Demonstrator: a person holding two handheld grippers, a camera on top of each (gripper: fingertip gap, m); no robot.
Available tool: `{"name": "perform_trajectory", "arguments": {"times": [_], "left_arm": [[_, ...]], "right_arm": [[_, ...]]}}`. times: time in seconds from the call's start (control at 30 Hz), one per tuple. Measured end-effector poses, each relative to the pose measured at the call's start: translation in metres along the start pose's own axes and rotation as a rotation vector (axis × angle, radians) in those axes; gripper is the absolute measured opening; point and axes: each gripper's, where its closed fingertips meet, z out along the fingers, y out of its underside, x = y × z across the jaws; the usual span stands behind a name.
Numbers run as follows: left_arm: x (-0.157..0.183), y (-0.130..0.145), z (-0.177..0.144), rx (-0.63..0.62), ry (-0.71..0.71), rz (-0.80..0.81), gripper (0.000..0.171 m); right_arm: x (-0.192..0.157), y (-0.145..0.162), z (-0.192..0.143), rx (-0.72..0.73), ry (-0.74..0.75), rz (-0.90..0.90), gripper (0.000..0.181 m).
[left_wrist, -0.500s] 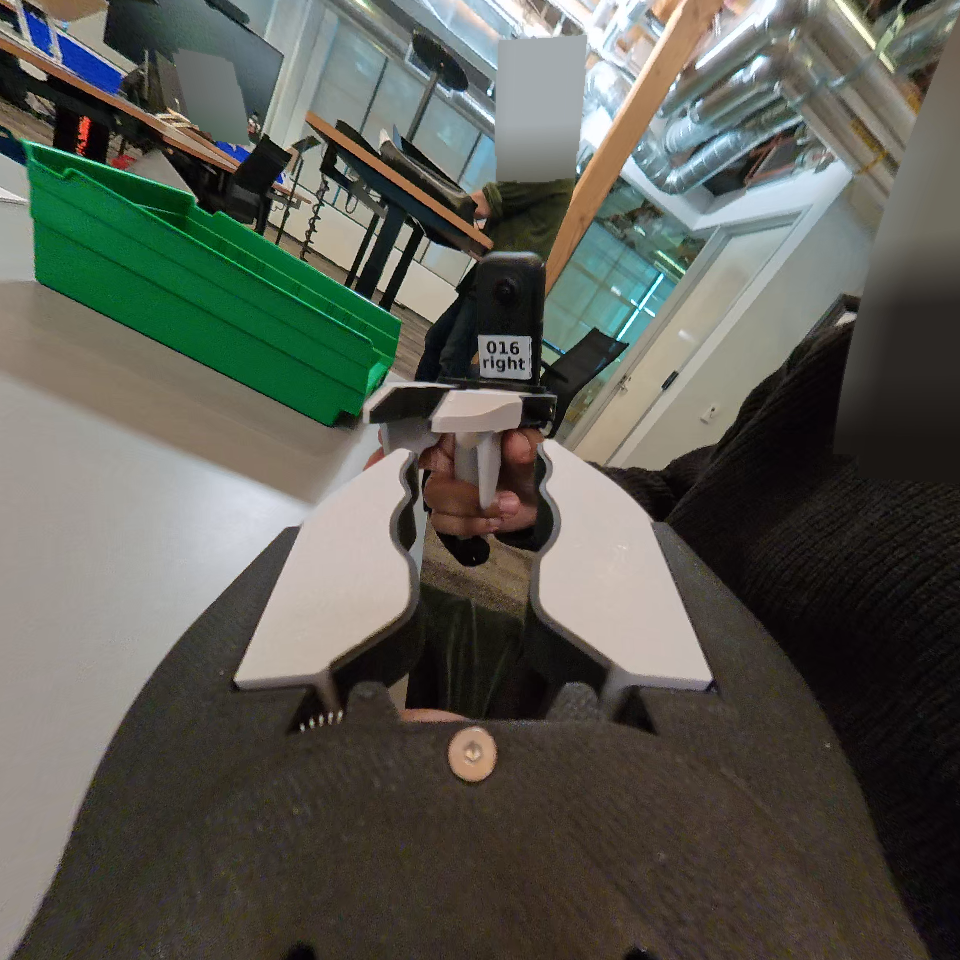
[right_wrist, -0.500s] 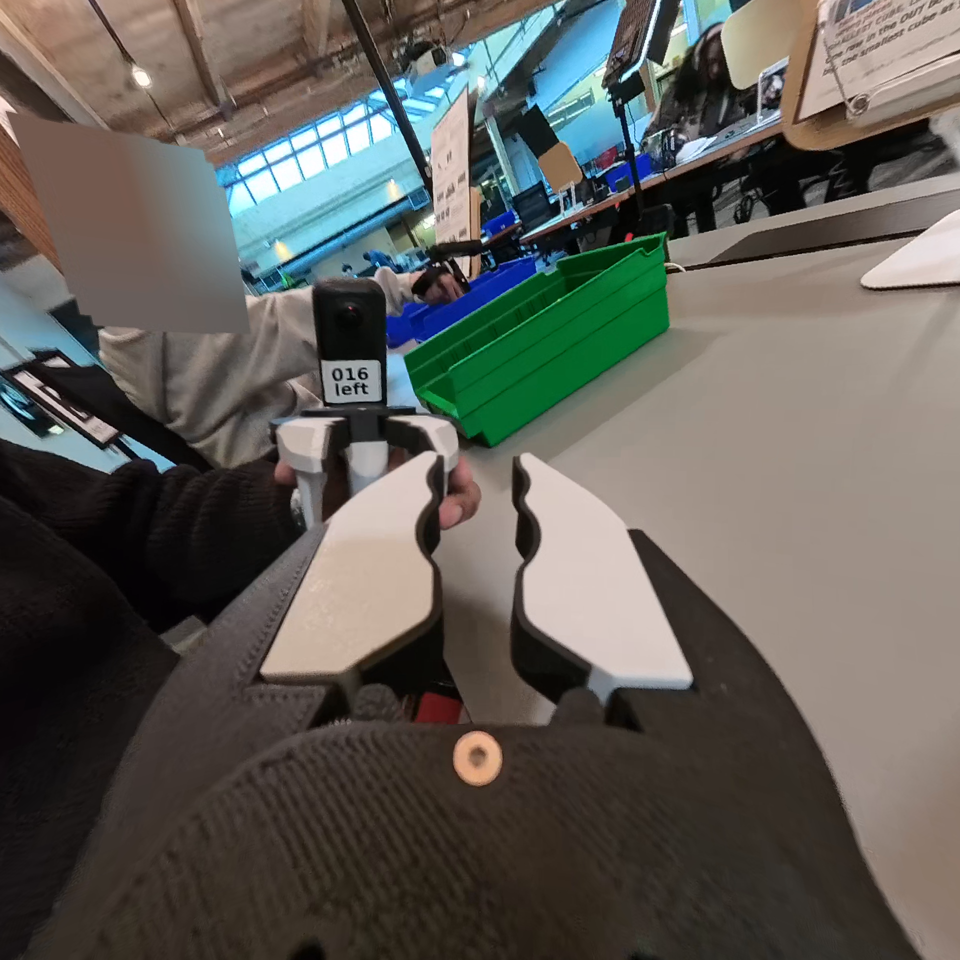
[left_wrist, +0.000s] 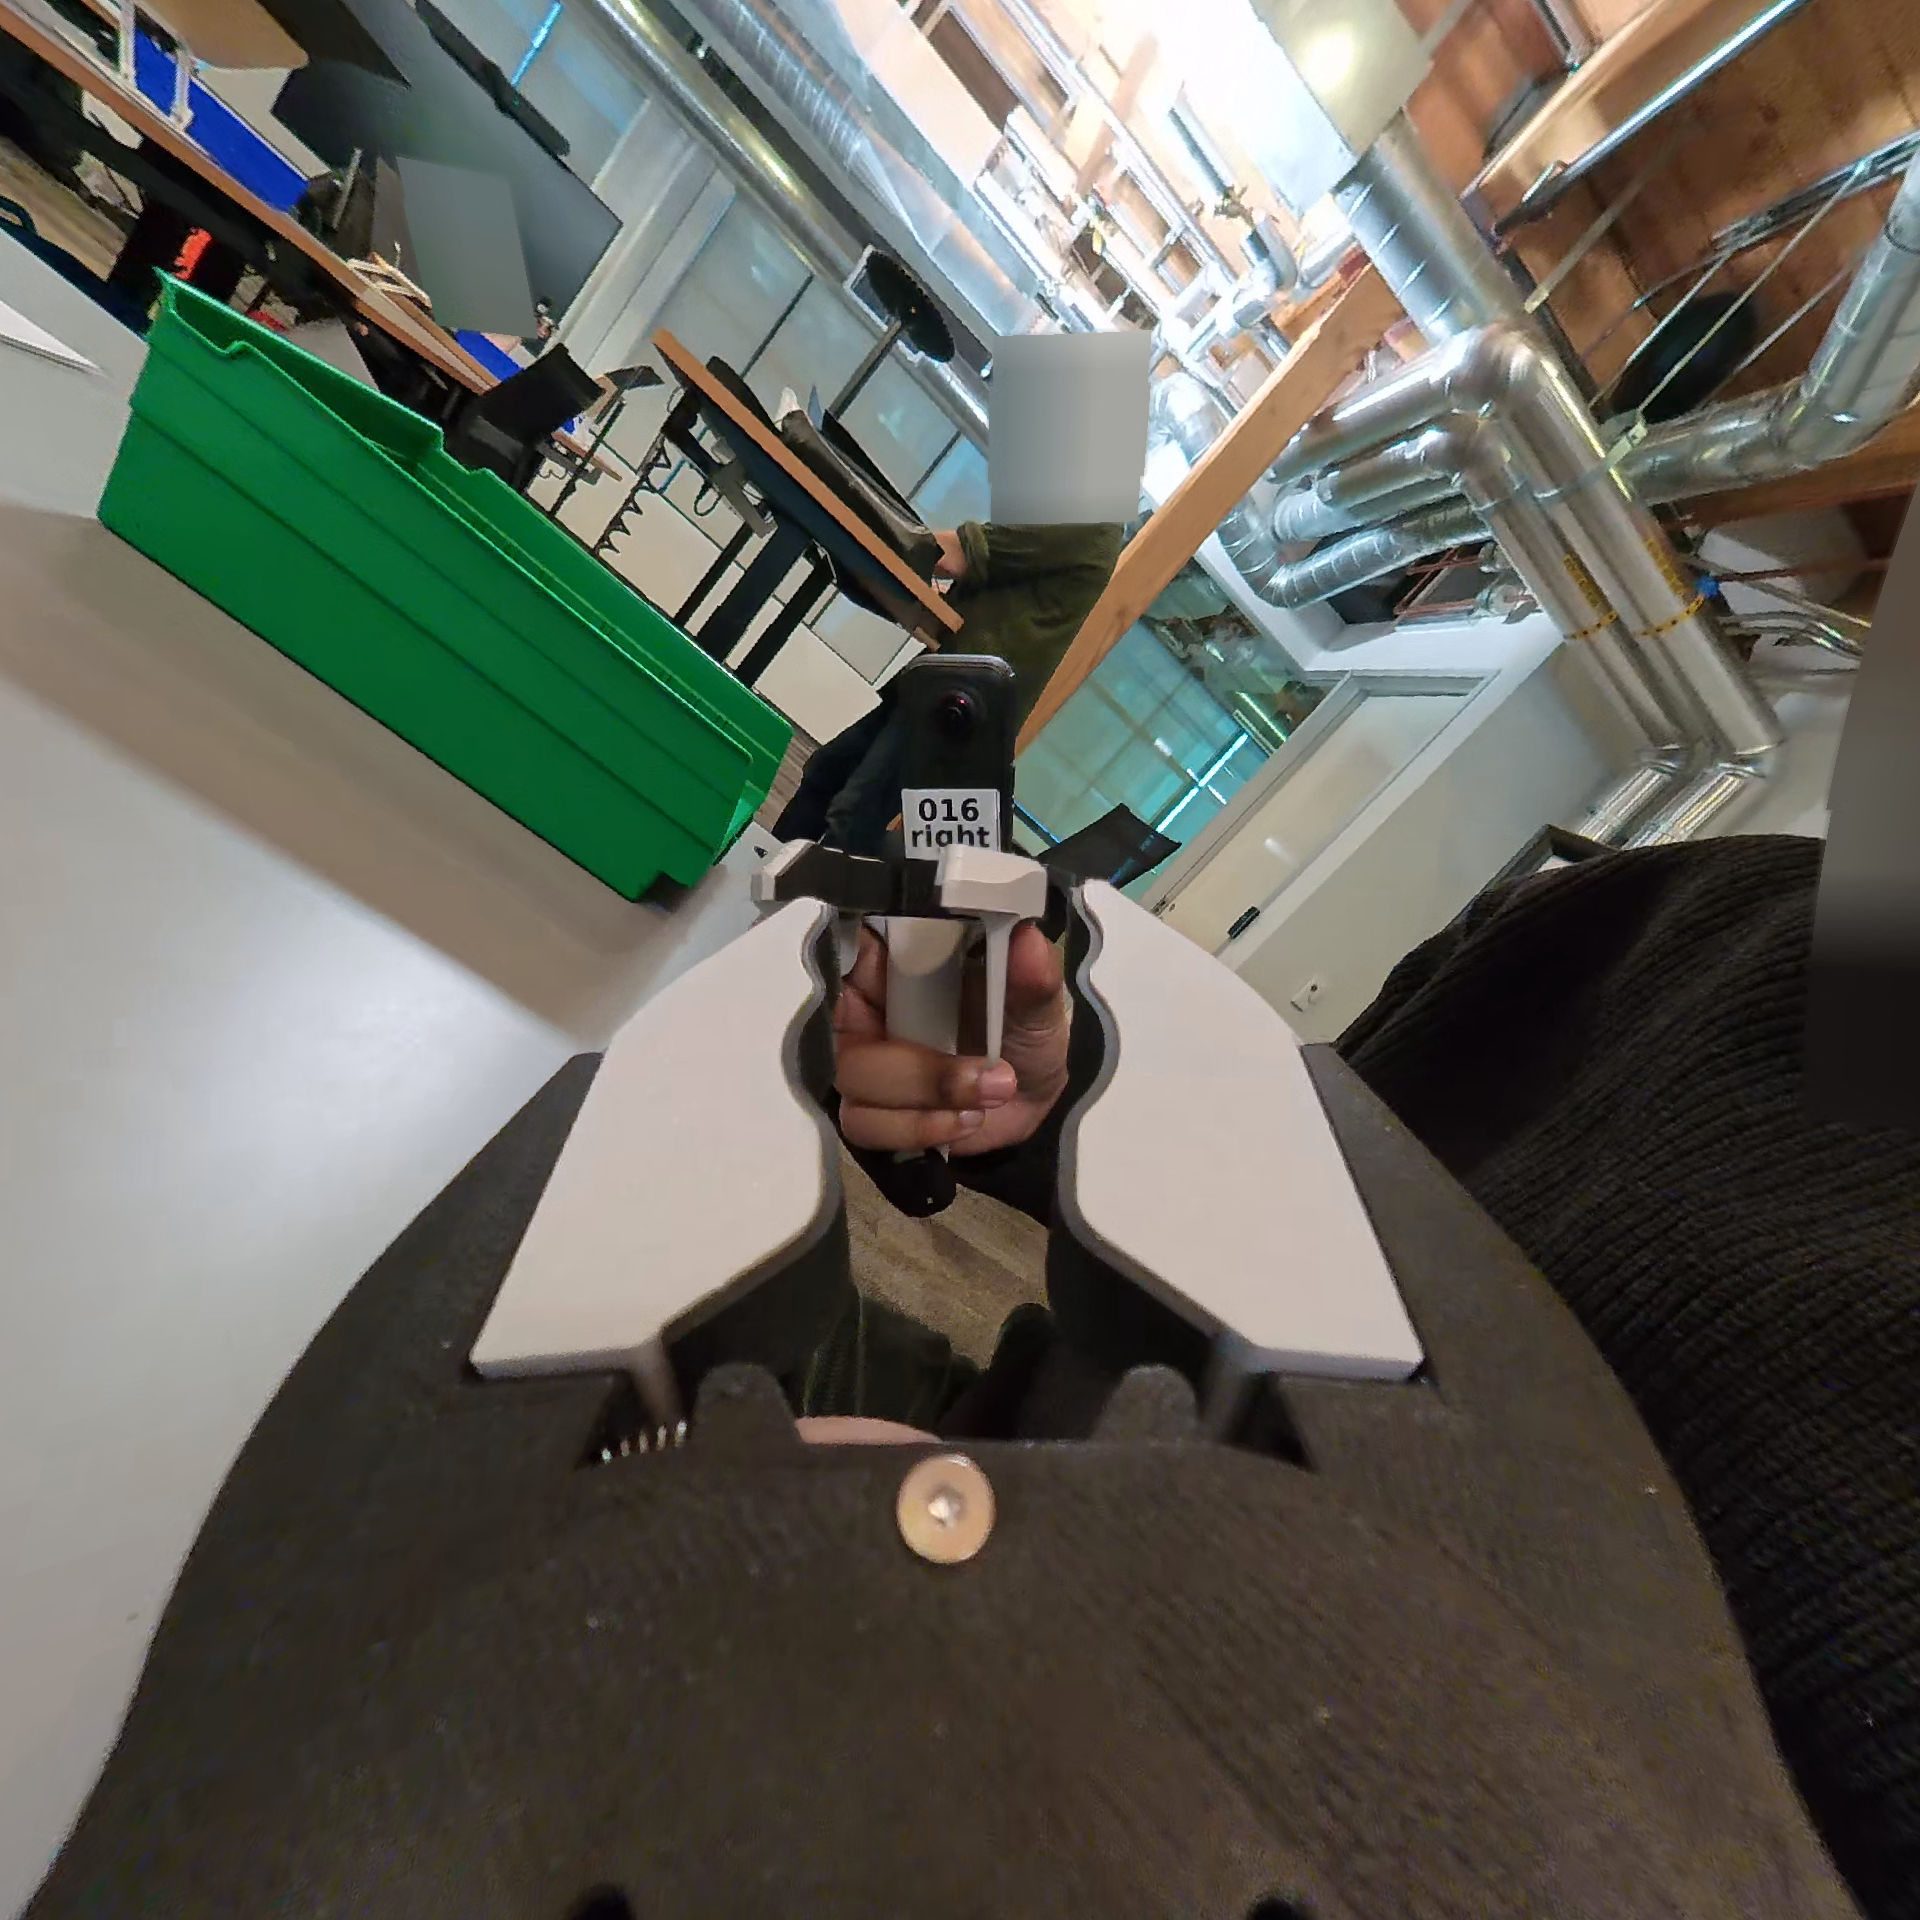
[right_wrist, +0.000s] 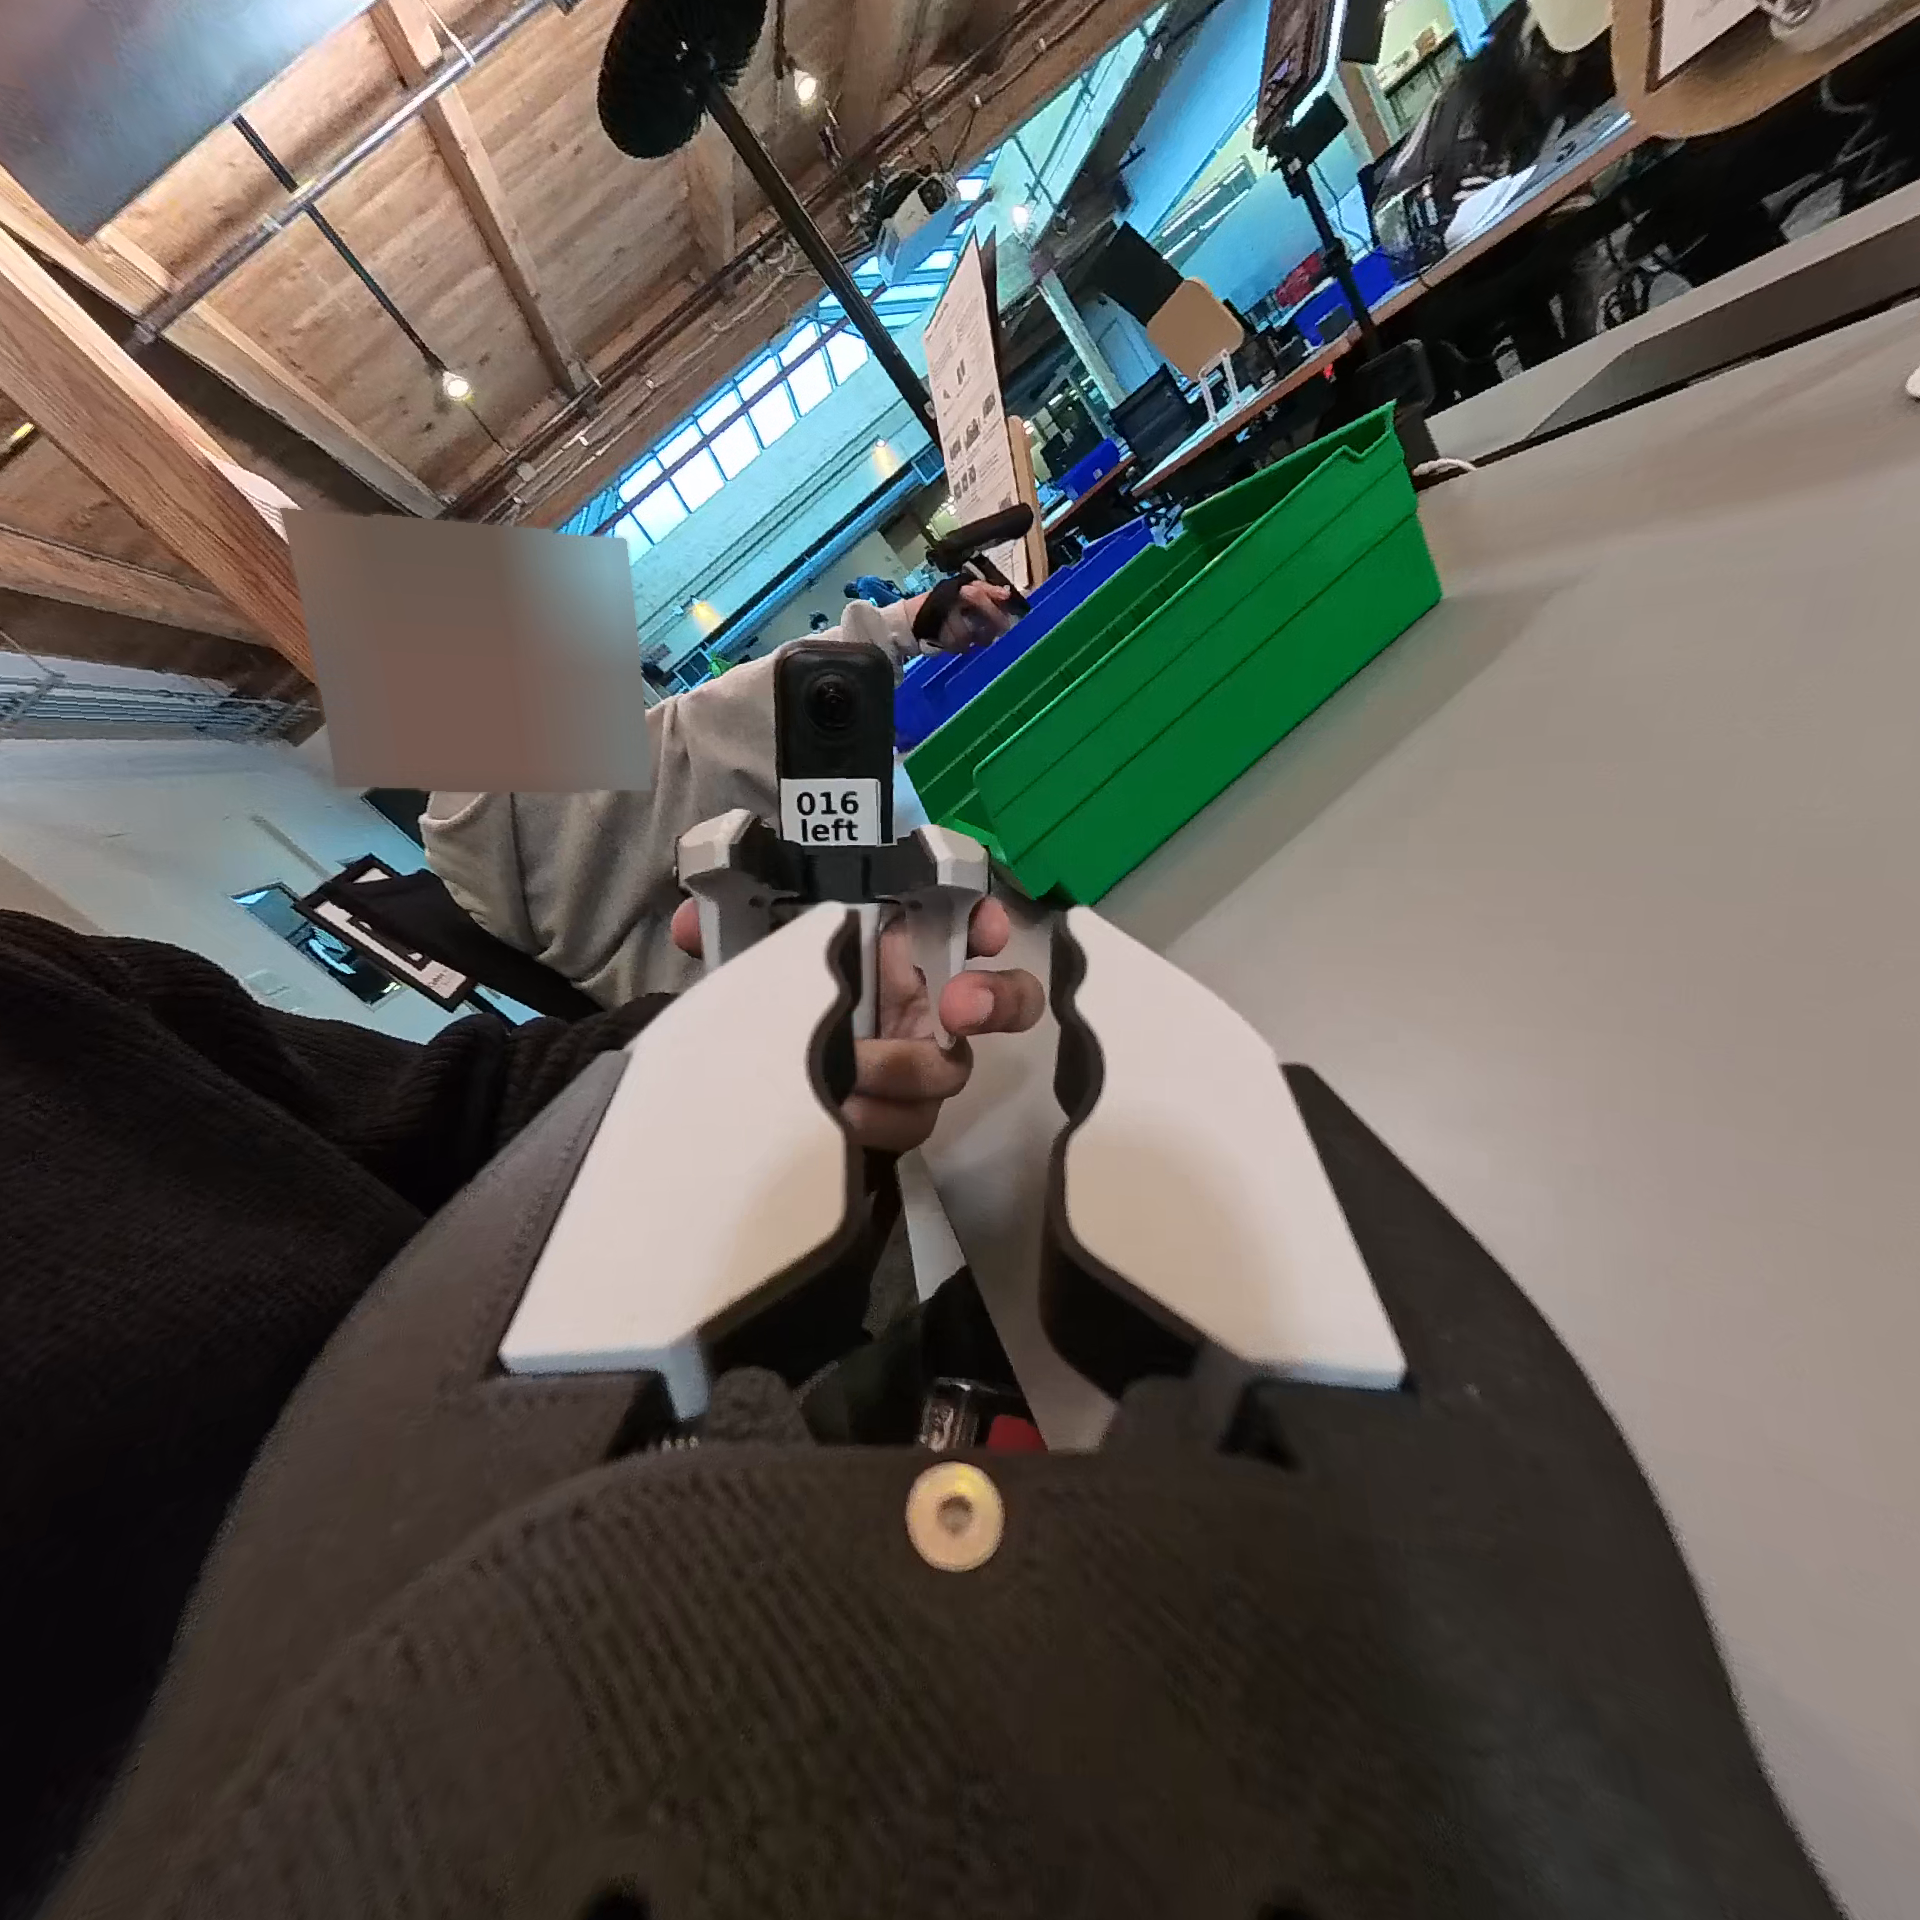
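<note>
- The left tool is facing the right tool beside the worktop, both spread and gripping nothing.
- The green bin is sitting apart on the worktop; no handling is showing.

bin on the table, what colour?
Green. The bin shows best in the left wrist view, on the grey table.

Green bin on a pale grey table; both grippers have white jaws on black bodies
</note>
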Motion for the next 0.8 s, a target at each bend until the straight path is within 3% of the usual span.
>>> {"name": "perform_trajectory", "arguments": {"times": [0.57,0.8], "left_arm": [[-0.004,-0.006,-0.003,0.038,0.031,-0.124,0.042],[0.004,0.01,0.004,-0.056,0.032,-0.024,0.042]], "right_arm": [[-0.022,-0.006,0.001,0.035,-0.099,-0.052,0.044],[-0.044,-0.016,-0.002,0.106,-0.195,-0.098,0.052]]}}
